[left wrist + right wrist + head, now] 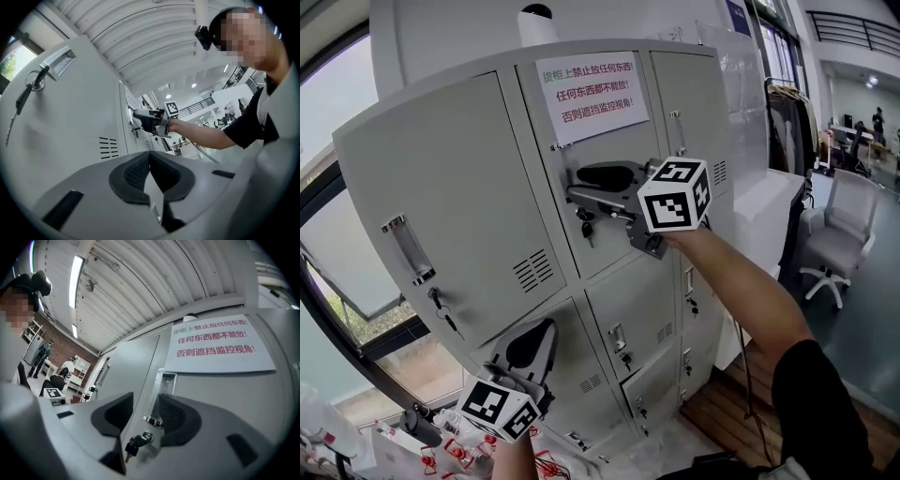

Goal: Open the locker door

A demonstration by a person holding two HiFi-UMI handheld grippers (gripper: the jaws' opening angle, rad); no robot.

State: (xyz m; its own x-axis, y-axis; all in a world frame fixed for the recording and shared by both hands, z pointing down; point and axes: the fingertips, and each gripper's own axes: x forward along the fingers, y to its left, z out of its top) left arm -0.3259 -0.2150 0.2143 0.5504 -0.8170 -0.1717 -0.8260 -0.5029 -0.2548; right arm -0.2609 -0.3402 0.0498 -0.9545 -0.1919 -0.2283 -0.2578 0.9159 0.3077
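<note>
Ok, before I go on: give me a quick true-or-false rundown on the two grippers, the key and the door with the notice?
1. The right gripper has its jaws apart. True.
2. The left gripper is clamped on a key. False: its jaws are together with nothing between them.
3. A key is stuck in the door that bears the paper notice. True.
4. The paper notice is on a bottom-row door. False: it is on the middle door of the top row.
5. The right gripper pinches the door's handle. False: the handle shows between the open jaws, not pressed by either.
</note>
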